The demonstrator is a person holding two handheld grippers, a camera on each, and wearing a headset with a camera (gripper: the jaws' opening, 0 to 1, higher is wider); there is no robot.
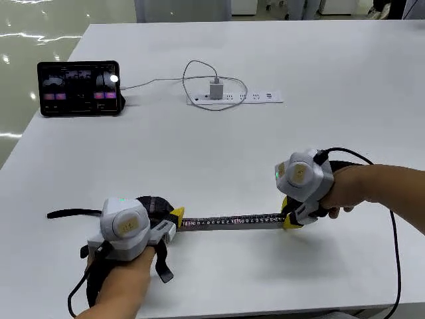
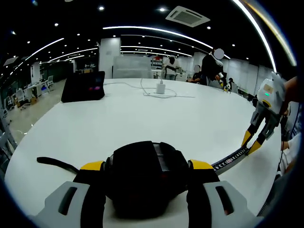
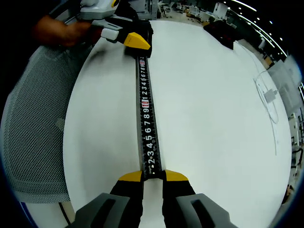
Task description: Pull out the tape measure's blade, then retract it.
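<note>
Head view: tape measure case (image 1: 153, 205) near the surface's (image 1: 265, 153) front edge, mostly hidden behind the left gripper (image 1: 171, 222). Left gripper view shows the black case up close, jaws closed on both sides. The blade (image 3: 146, 118) lies pulled out flat; right gripper view reads its nos. The right gripper (image 3: 153, 176) jaws pinch the blade end, hook covered. A tablet (image 1: 80, 88), power strip (image 1: 246, 98) twd far edge; screen detail unreadable.

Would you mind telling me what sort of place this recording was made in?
Likely an open-plan office or lab: a large white table with a tablet and power strip, ceiling light strips and an air-conditioning vent, and people beyond.
</note>
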